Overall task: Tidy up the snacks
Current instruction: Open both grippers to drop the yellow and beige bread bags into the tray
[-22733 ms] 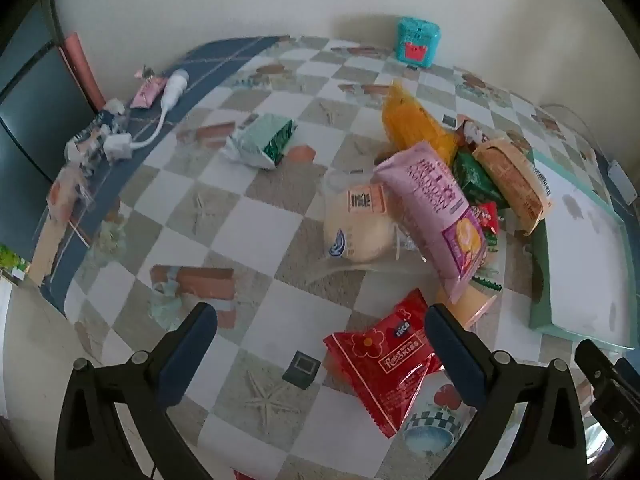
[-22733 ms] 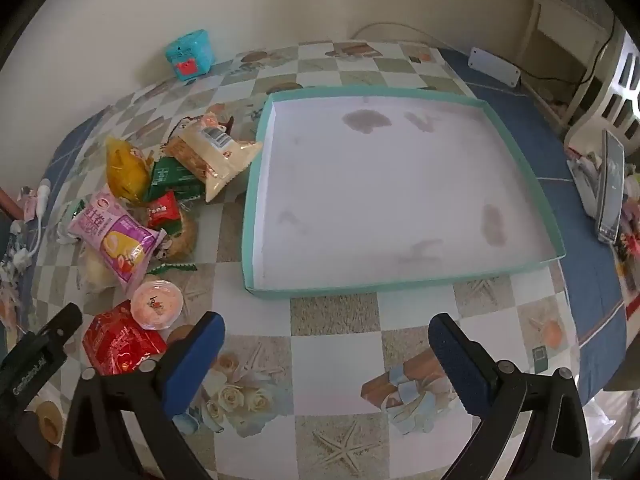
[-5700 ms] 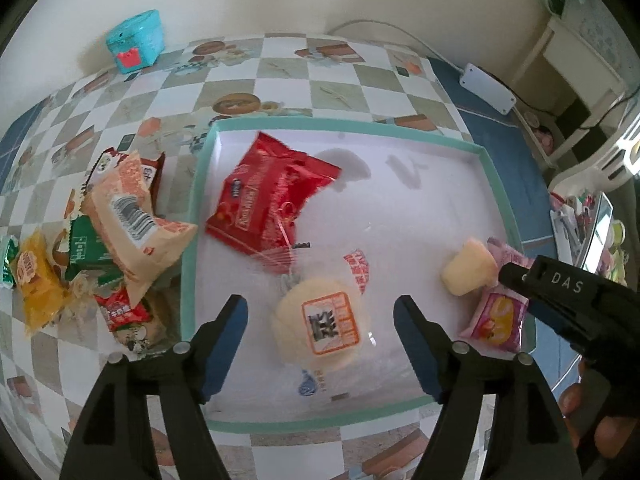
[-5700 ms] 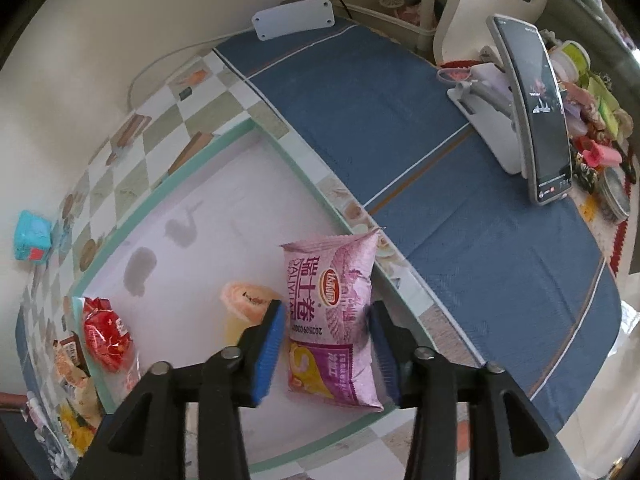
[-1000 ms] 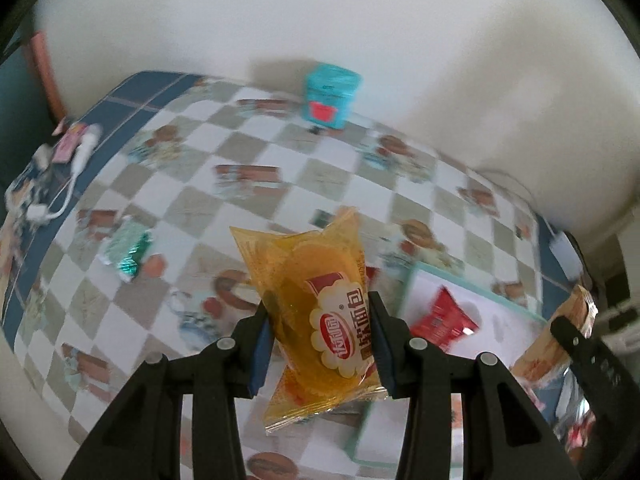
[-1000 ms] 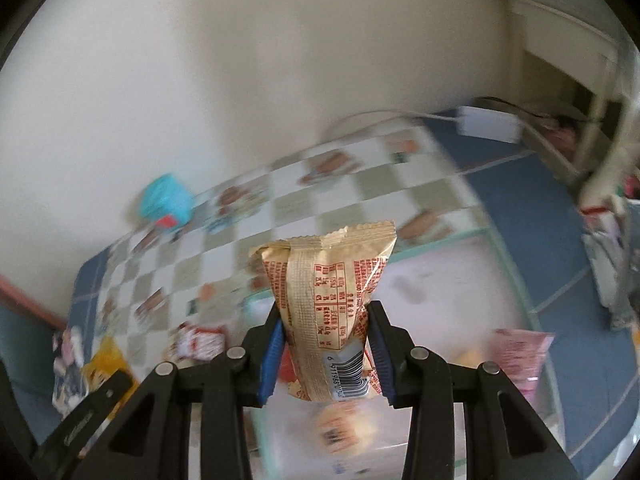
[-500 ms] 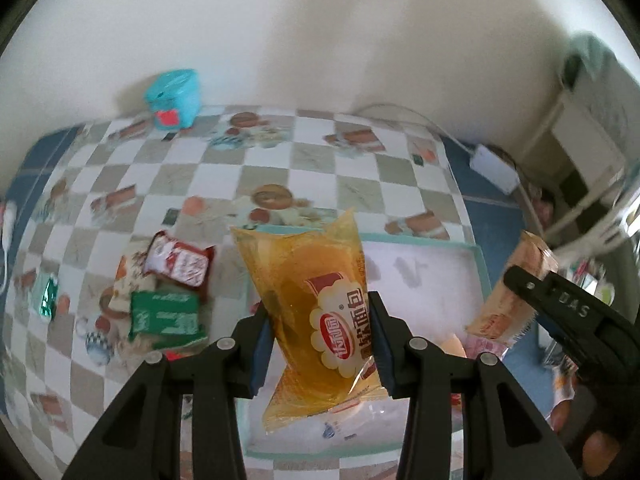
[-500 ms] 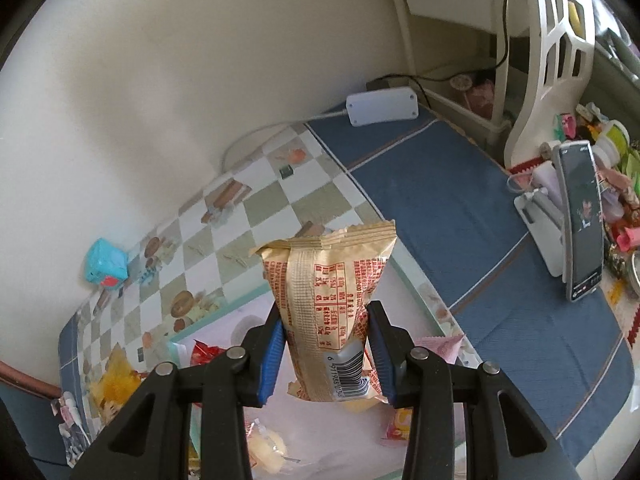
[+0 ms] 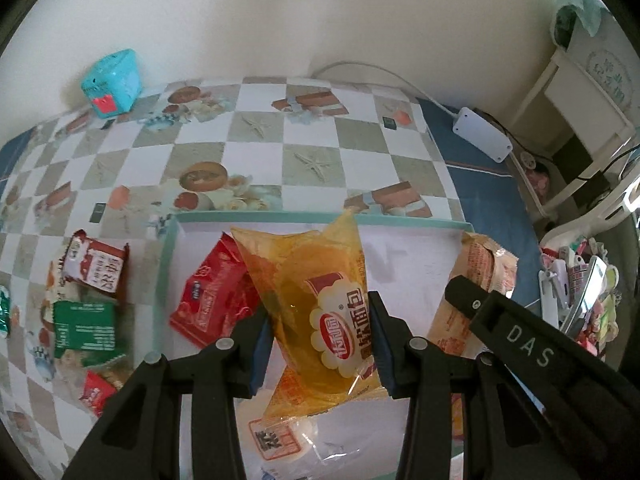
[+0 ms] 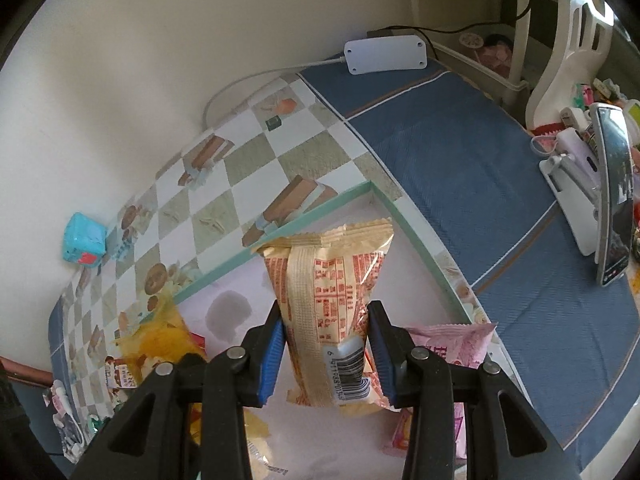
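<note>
Both claws are loaded. Left claw (image 9: 320,344) is clamped on a yellow bread packet (image 9: 320,304), its blue pads pressing the packet's lower half from either side; right claw (image 10: 326,354) grips a tan snack bag (image 10: 328,308) the same way, near its barcode end. Each packet stands with its long axis running away from the claw that holds it, crimped end pointing at the far wall.

What matters for the drop is what lies below. Both claws point steeply down over the teal-rimmed tray (image 9: 256,216), which sits on the checked tabletop (image 9: 256,152). Under the left claw, the tray's left and near parts are taken by a red packet (image 9: 212,300) and a clear-wrapped bun (image 9: 280,444). Under the right claw, a pink packet (image 10: 448,352) lies against the right rim, while bare tray floor shows toward the far corner. That far-right patch looks to be the free spot, and the right claw is nearer to it.

A few snacks remain on the tabletop left of the tray, among them a green packet (image 9: 84,328).
</note>
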### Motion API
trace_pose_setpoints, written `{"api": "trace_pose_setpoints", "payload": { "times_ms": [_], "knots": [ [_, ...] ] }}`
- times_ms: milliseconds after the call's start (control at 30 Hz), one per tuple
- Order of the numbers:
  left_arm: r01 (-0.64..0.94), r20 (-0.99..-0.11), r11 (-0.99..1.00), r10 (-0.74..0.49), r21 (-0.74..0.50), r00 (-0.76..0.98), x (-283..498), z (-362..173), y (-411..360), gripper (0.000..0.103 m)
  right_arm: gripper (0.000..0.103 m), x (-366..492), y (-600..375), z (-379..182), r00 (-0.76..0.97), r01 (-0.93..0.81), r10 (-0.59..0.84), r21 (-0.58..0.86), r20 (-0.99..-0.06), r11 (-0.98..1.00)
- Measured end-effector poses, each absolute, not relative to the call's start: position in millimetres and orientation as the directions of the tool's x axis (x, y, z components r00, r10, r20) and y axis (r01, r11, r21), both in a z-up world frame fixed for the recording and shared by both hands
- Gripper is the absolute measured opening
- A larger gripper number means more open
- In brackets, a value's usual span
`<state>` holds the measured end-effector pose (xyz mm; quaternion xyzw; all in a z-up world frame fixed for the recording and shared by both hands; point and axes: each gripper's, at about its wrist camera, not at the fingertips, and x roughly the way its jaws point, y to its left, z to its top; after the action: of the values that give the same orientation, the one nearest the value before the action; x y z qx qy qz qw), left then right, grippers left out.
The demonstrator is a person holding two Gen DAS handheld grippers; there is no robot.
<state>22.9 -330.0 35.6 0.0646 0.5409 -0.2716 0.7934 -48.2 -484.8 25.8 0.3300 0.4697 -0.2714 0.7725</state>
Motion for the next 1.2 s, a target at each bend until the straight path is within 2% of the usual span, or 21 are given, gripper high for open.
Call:
{"api": "trace_pose_setpoints", "payload": {
  "times_ms": [67, 133, 200, 333, 400, 467, 500, 533, 567, 700, 967, 1200],
  "knots": [
    [0.5, -0.896, 0.843, -0.363, -0.198, 0.257, 23, 35, -329, 0.048, 0.044, -49, -487, 24, 0.405, 0.736, -0.103, 0.257, -0.908, 0.627],
    [0.492, -0.9, 0.848, -0.356, -0.198, 0.251, 25, 34, -327, 0.052, 0.051, -50, -488, 21, 0.393, 0.745, -0.103, 0.251, -0.914, 0.618],
    [0.486, -0.902, 0.85, -0.355, -0.201, 0.247, 26, 35, -324, 0.056, 0.066, -51, -489, 20, 0.383, 0.752, -0.108, 0.242, -0.917, 0.613],
    [0.47, -0.899, 0.857, -0.36, -0.212, 0.251, 29, 42, -312, 0.063, 0.069, -54, -491, 22, 0.385, 0.756, -0.108, 0.246, -0.916, 0.607],
    [0.45, -0.896, 0.865, -0.364, -0.223, 0.256, 31, 48, -302, 0.063, 0.076, -56, -491, 22, 0.374, 0.762, -0.115, 0.234, -0.92, 0.604],
    [0.422, -0.895, 0.878, -0.357, -0.224, 0.267, 34, 52, -292, 0.065, 0.077, -57, -489, 23, 0.372, 0.762, -0.114, 0.233, -0.921, 0.605],
    [0.401, -0.896, 0.888, -0.349, -0.223, 0.273, 36, 54, -285, 0.07, 0.079, -57, -488, 23, 0.374, 0.759, -0.11, 0.235, -0.921, 0.607],
    [0.38, -0.897, 0.898, -0.342, -0.224, 0.28, 38, 56, -278, 0.08, 0.082, -58, -486, 24, 0.378, 0.757, -0.108, 0.24, -0.919, 0.608],
    [0.364, -0.897, 0.904, -0.338, -0.225, 0.285, 39, 57, -272, 0.084, 0.088, -59, -484, 25, 0.382, 0.754, -0.107, 0.242, -0.918, 0.61],
    [0.285, -0.901, 0.941, -0.278, -0.185, 0.334, 42, 63, -245, 0.087, 0.103, -60, -469, 29, 0.392, 0.741, -0.115, 0.238, -0.913, 0.628],
    [0.238, -0.917, 0.965, -0.192, -0.111, 0.351, 32, 53, -211, 0.088, 0.103, -65, -426, 28, 0.392, 0.71, -0.1, 0.231, -0.914, 0.665],
    [0.111, -0.923, 0.988, -0.137, -0.104, 0.358, 40, 52, -154, 0.092, 0.103, -67, -386, 43, 0.424, 0.669, -0.1, 0.236, -0.9, 0.705]
  ]
}}
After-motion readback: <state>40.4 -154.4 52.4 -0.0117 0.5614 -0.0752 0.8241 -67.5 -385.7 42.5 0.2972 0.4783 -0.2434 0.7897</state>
